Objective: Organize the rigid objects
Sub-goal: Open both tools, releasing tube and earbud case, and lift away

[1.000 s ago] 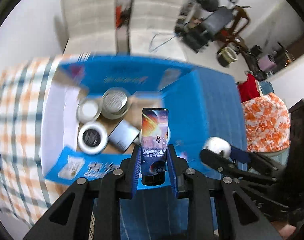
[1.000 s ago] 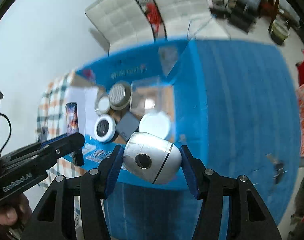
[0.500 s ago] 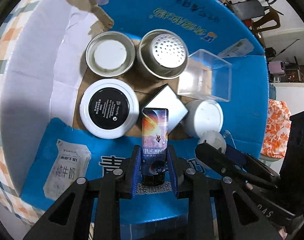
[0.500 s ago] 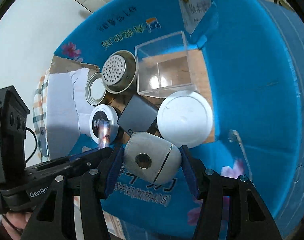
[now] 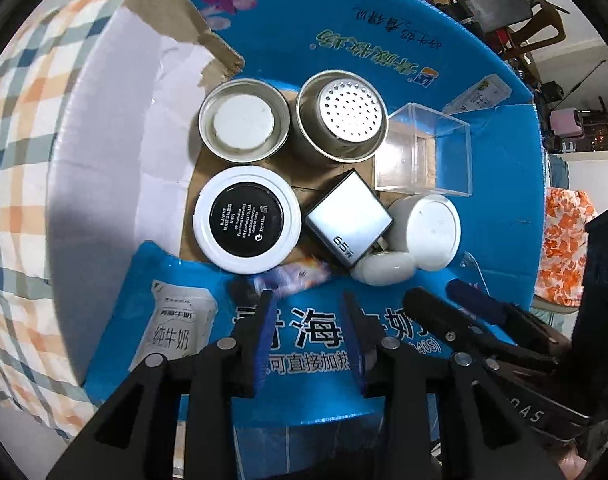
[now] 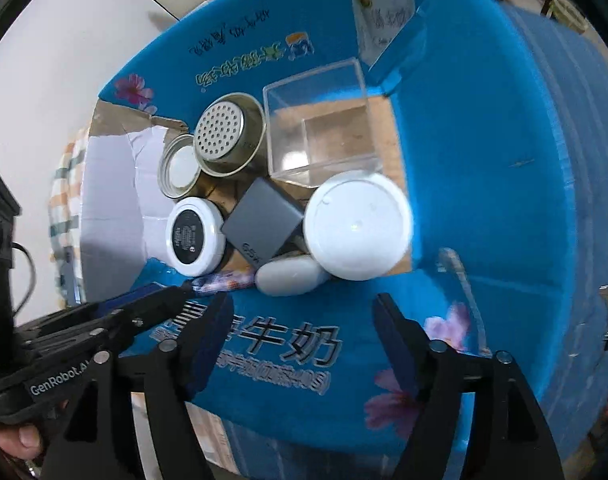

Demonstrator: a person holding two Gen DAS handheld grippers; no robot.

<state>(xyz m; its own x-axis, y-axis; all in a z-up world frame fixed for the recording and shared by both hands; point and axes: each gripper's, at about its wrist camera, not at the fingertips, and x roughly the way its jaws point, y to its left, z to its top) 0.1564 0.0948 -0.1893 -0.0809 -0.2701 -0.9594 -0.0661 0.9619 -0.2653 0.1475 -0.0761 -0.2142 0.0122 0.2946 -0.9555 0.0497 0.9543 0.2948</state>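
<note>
I have both hand-held grippers pointing steeply down over the open blue carton (image 5: 403,32). My left hand-held gripper (image 5: 309,300) has its jaws opening with nothing between them; the small printed tube (image 5: 292,276) lies blurred on its side just beyond the fingertips, at the near edge of the carton floor. My right hand-held gripper (image 6: 304,306) is opening too, jaws wide and empty, and the white egg-shaped case (image 6: 290,276) rests in the carton just ahead of it, touching the large white round lid (image 6: 357,226) and the grey charger block (image 6: 264,220). Further in I see a white jar with a black label (image 5: 246,218), a tin with a white disc inside (image 5: 244,120), a tin with a perforated top (image 5: 341,116) and a clear plastic box (image 5: 423,152) in the far right corner. From the right wrist camera the left hand-held gripper comes in from the lower left, a fingertip of the person's hand (image 6: 18,442) showing beneath it. A checked cloth (image 5: 32,120) lies to the left of the carton.
</note>
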